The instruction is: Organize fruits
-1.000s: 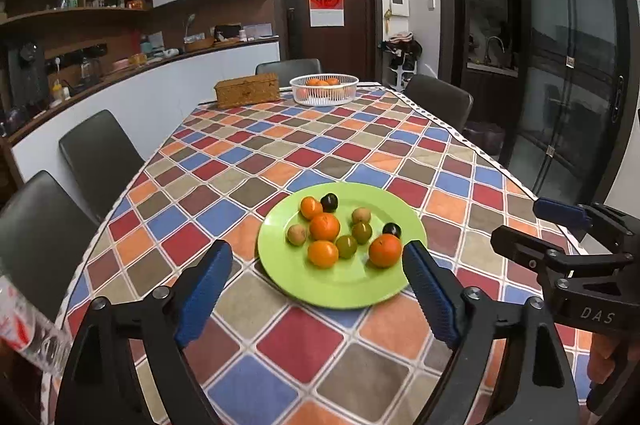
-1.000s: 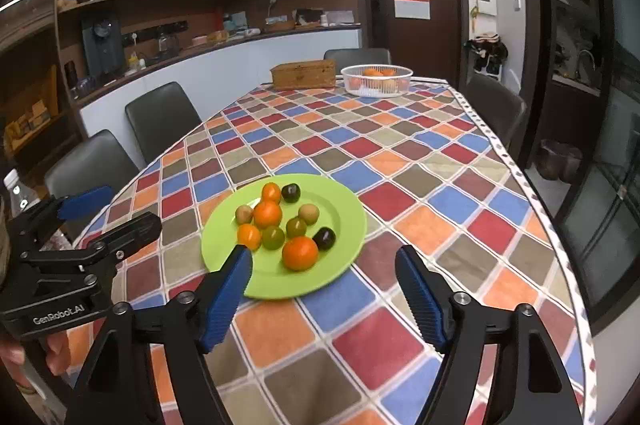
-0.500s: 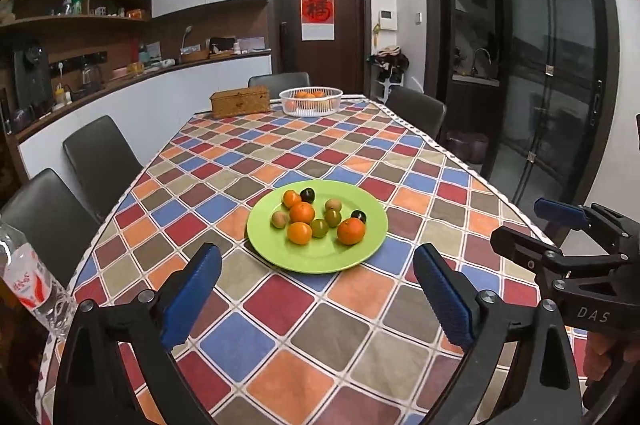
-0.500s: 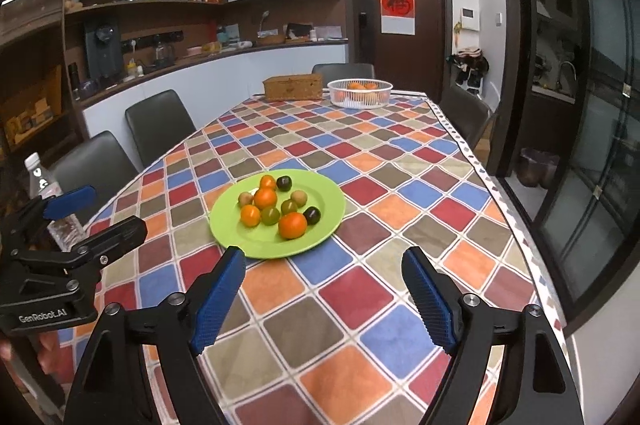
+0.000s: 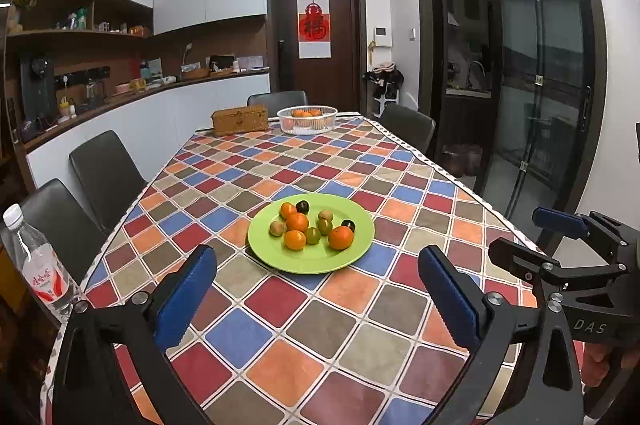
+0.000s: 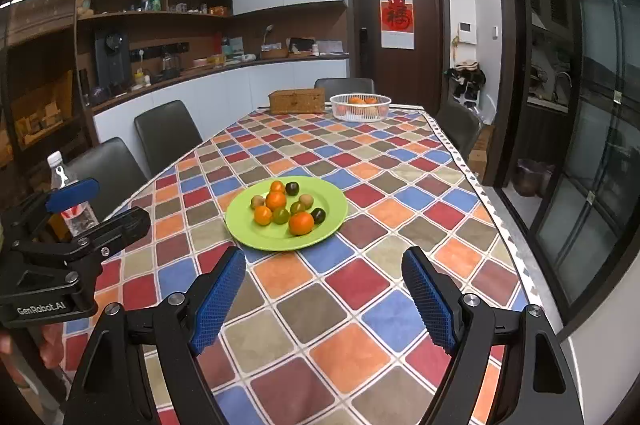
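Note:
A green plate (image 5: 264, 249) (image 6: 334, 203) sits on the checkered tablecloth and holds several small fruits: orange ones such as the largest (image 5: 341, 237) (image 6: 301, 223), green ones, brownish ones and two dark ones. My left gripper (image 5: 318, 295) is open and empty, held above the table well short of the plate. My right gripper (image 6: 324, 295) is open and empty, also short of the plate. Each gripper shows at the edge of the other's view.
A white basket (image 5: 307, 119) (image 6: 361, 107) with oranges and a wicker box (image 5: 240, 119) (image 6: 297, 101) stand at the table's far end. A water bottle (image 5: 38, 265) (image 6: 68, 193) stands at the near left edge. Dark chairs line both sides.
Both grippers have pulled back and risen away from the plate, which now looks smaller and farther. Both stay open and empty. The water bottle has come into view.

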A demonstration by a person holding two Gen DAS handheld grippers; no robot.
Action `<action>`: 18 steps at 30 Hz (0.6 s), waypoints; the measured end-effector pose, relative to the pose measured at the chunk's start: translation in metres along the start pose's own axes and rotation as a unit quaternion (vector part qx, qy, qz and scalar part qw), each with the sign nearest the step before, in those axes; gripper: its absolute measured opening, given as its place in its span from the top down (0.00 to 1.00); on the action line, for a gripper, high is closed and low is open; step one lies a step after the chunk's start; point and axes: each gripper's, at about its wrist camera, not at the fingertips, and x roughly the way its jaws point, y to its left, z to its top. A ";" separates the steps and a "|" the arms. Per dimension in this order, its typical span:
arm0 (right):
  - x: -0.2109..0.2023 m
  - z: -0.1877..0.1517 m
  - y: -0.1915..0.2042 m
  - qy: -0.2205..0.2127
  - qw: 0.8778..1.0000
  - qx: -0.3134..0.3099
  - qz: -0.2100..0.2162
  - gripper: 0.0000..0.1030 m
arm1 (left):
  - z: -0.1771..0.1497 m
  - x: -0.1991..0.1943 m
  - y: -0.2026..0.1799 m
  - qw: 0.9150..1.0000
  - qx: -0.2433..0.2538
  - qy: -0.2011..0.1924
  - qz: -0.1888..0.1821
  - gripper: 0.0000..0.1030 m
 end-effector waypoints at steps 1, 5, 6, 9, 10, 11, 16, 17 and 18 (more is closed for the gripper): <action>-0.001 0.000 0.000 0.000 1.000 0.000 -0.001 0.21 | 0.000 -0.001 -0.001 1.000 0.001 0.000 -0.001 0.00; -0.007 -0.001 0.000 -0.006 1.000 0.002 -0.003 0.21 | 0.000 -0.004 -0.002 1.000 0.001 0.000 0.002 0.00; -0.008 -0.002 0.000 -0.007 1.000 0.002 -0.004 0.21 | 0.000 -0.006 -0.003 1.000 0.001 0.000 0.003 0.00; -0.010 -0.002 -0.001 -0.007 1.000 0.005 -0.004 0.21 | -0.001 -0.010 -0.003 1.000 0.001 -0.001 0.011 0.00; -0.011 -0.002 -0.001 -0.007 1.000 0.006 -0.004 0.21 | -0.002 -0.011 -0.003 1.000 0.001 -0.003 0.012 0.00; -0.011 -0.002 -0.001 -0.007 1.000 0.005 -0.004 0.21 | -0.001 -0.012 -0.003 1.000 0.001 -0.003 0.013 0.00; -0.011 -0.003 -0.001 -0.007 1.000 0.005 -0.003 0.21 | -0.001 -0.016 -0.004 1.000 0.002 -0.010 0.012 0.00; -0.012 -0.003 -0.001 -0.007 1.000 0.005 -0.003 0.21 | -0.001 -0.017 -0.004 1.000 0.002 -0.012 0.012 0.00; -0.012 -0.003 -0.002 -0.007 1.000 0.005 -0.002 0.21 | 0.000 -0.017 -0.004 1.000 0.002 -0.013 0.012 0.00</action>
